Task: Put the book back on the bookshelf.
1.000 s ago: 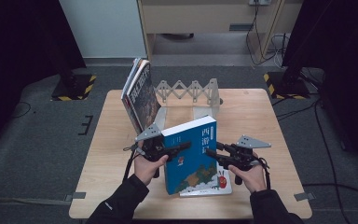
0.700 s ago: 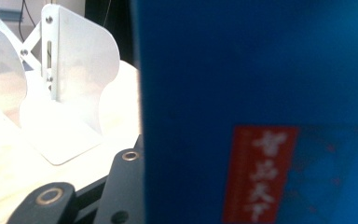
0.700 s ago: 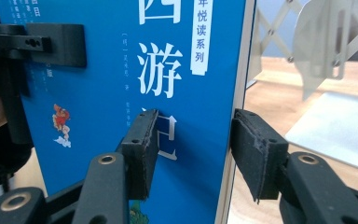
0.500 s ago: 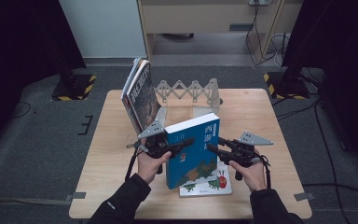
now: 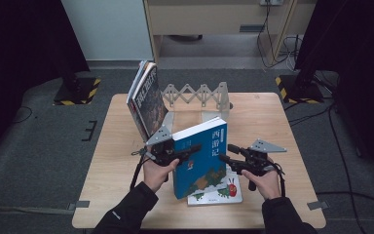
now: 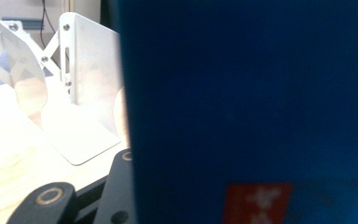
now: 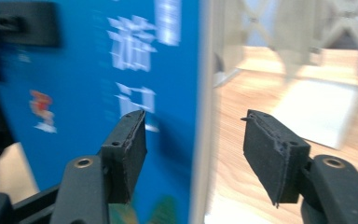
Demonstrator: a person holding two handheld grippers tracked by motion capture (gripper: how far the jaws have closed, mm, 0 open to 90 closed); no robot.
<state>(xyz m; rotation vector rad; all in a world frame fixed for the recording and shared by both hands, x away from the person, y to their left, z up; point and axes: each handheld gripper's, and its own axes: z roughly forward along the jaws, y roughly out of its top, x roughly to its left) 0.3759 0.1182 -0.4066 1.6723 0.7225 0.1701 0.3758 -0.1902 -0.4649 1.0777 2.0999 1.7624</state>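
At the centre of the high view a thick blue hardcover book with white Chinese characters on its cover (image 5: 200, 158) stands tilted on the pale wooden table (image 5: 292, 117). The left gripper (image 5: 187, 151), at centre left, is clamped on the book's left edge and bears its weight. The right gripper (image 5: 225, 152) sits just right of the book; in the right gripper view its black pads (image 7: 130, 149) stand apart on either side of the book's page edge without pressing it, the jaws having just been opening.

Under the blue book, at lower centre, lies a flat white picture book with a red caterpillar drawing (image 5: 224, 190). At upper centre stands a white metal accordion book rack (image 5: 197, 95), with a few dark-covered books (image 5: 146, 100) leaning at its left end.

Judged risk: with one grip on a heavy book, it could pivot and drop onto the picture book, or its corner could knock the rack's end plate (image 6: 88, 79) as it goes in
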